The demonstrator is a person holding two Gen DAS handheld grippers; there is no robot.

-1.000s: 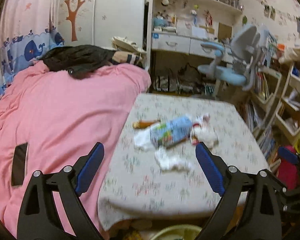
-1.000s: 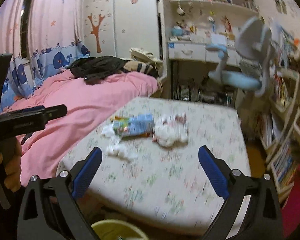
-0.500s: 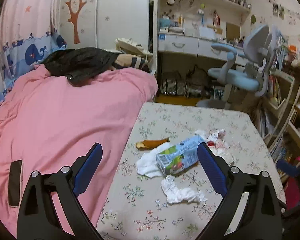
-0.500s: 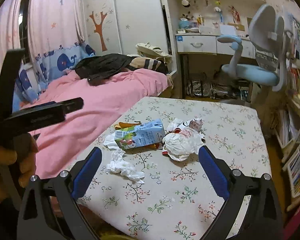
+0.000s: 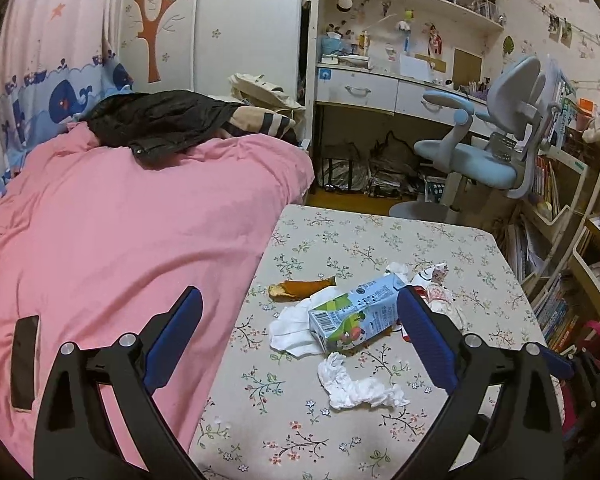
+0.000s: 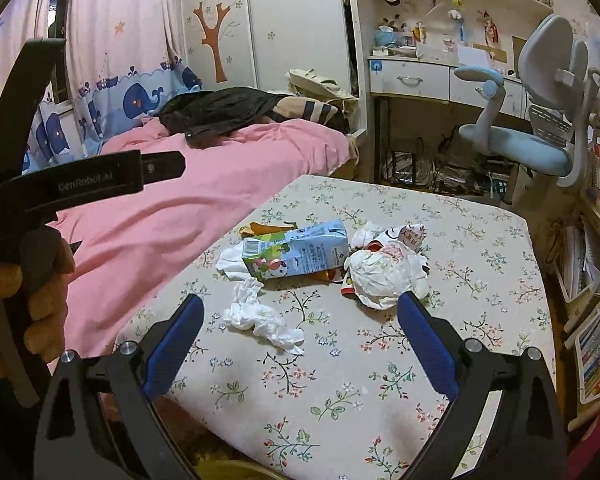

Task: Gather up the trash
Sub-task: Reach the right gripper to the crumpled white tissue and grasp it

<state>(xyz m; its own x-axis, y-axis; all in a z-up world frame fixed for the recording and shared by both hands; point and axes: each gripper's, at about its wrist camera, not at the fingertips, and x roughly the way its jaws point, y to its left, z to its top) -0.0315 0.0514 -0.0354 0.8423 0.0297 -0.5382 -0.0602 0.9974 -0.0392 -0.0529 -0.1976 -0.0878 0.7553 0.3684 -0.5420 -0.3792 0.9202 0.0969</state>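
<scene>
Trash lies in a small pile on the floral table [image 5: 440, 248] [image 6: 480, 248]. A blue juice carton [image 5: 354, 316] [image 6: 296, 252] lies on its side. A flat white tissue [image 5: 292, 328] sits under its left end, with an orange peel [image 5: 300, 288] [image 6: 260, 229] behind. A crumpled white tissue [image 5: 358, 390] [image 6: 260, 318] lies nearest me. A crumpled white wrapper [image 6: 384, 270] [image 5: 436, 284] lies right of the carton. My left gripper [image 5: 298, 304] is open and empty above the table's near left. My right gripper [image 6: 300, 308] is open and empty, above the near tissue.
A pink bed [image 5: 112, 220] with dark clothes [image 5: 160, 120] and a phone [image 5: 24, 360] borders the table's left. A blue desk chair [image 5: 484, 160], desk and bookshelves [image 5: 560, 280] stand behind and right. A yellow bin rim [image 6: 228, 470] shows below the table's near edge.
Both grippers have moved forward and lower toward the table, so the trash looks larger and nearer. Both stay open. The trash has not moved.
</scene>
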